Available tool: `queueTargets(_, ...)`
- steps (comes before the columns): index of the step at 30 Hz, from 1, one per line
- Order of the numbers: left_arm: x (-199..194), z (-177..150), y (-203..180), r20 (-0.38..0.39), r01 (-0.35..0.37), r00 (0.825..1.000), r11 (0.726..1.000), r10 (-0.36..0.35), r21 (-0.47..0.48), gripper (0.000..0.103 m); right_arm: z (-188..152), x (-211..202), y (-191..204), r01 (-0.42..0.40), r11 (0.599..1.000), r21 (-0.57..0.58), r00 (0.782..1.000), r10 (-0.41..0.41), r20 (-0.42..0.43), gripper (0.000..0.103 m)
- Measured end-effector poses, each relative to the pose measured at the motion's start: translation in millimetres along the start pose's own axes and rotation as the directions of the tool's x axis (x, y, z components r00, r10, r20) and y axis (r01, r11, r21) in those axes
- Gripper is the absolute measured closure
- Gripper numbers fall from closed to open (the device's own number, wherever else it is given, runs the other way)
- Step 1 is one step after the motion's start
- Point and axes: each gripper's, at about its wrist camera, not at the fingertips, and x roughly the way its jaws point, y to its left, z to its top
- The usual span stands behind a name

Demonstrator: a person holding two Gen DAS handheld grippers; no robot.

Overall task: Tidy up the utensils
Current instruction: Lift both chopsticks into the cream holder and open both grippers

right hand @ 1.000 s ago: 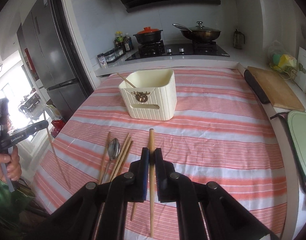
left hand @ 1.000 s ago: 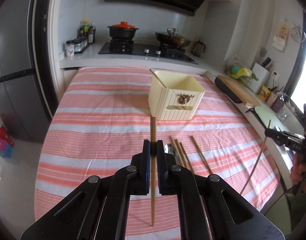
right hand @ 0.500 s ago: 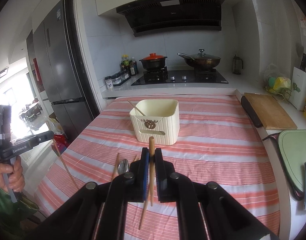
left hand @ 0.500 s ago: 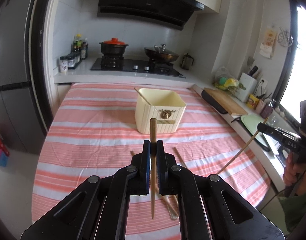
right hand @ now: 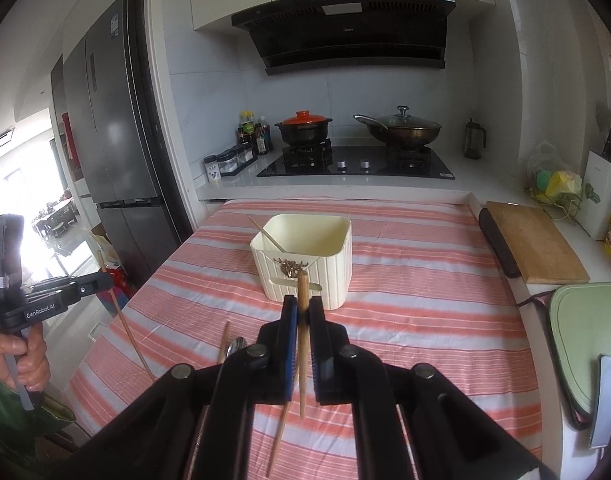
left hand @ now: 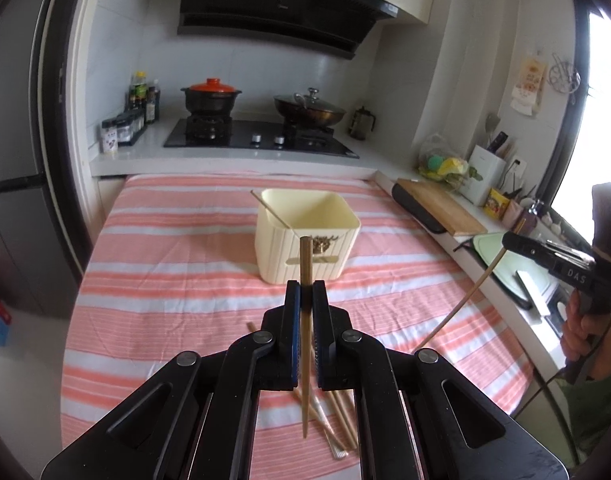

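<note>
1. Since a second ago both cameras have risen and pulled back: the cream holder (left hand: 307,234) sits lower and smaller in view, and more of the kitchen above it shows. Each tongs had a chopstick then and has one now.
2. The left tongs (left hand: 306,300) are closed on a chopstick (left hand: 305,332), which stands nearly upright between the jaws, its thick end level with the holder's front wall in the view.
3. The right tongs (right hand: 302,312) are likewise clamped on a second chopstick (right hand: 302,344), also close to upright, its top just in front of the holder's emblem.
4. Done so far, by my reading: one thin stick (right hand: 265,234) already leans inside the holder, against its near-left corner. Two more sticks are lifted off the striped surface (left hand: 177,264).
5. Left to do: several loose chopsticks (left hand: 337,412) lie on the surface nearer the camera than the holder, below the left tongs, with a spoon (right hand: 235,346) among them in the right wrist view. I judge the task is in its early part.
6. Both held sticks hang well short of the holder, nearer the person than it, and above the surface; neither is over its opening yet.
</note>
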Motion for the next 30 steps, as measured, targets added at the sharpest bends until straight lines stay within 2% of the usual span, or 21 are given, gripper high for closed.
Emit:
queueTargets(7,0.5,84.3,-2.1,0.152,-0.017,0.988,1.0,0.016,0.006,0.1,63.8,13.8,0.9,0.024,0.998,-0.053,0.998,-0.021,0.064,0.097)
queueTargets(12,19.6,142.0,-6.3,0.269,-0.044,0.962,0.999,0.045,-0.009,0.1,118.3,33.4,2.8,0.039,0.997,-0.073,0.99,-0.029,0.136,0.097)
queueTargets(17,59.8,171.2,-11.9,0.348,-0.082,0.934,0.996,0.084,-0.021,0.1,156.5,57.4,8.1,0.039,0.996,-0.086,0.971,-0.017,0.24,0.097)
queueTargets(19,85.6,175.4,-11.7,0.34,-0.087,0.936,0.996,0.092,-0.031,0.1,162.0,72.4,9.9,0.043,0.994,-0.101,0.965,-0.015,0.263,0.097)
queueTargets(22,130.9,172.5,-6.5,0.265,-0.068,0.961,0.996,0.083,-0.064,0.1,162.5,106.5,9.6,0.041,0.993,-0.109,0.971,-0.014,0.239,0.097)
queueTargets(26,185.6,153.9,-0.5,0.155,-0.074,0.984,0.994,0.087,-0.087,0.1,147.4,165.7,2.1,0.014,0.994,-0.105,0.995,-0.003,0.104,0.097)
queueTargets(30,223.1,133.5,3.0,0.071,-0.085,0.993,0.991,0.092,-0.1,0.1,125.1,214.5,-5.9,0.009,0.996,-0.088,0.999,-0.012,-0.037,0.097)
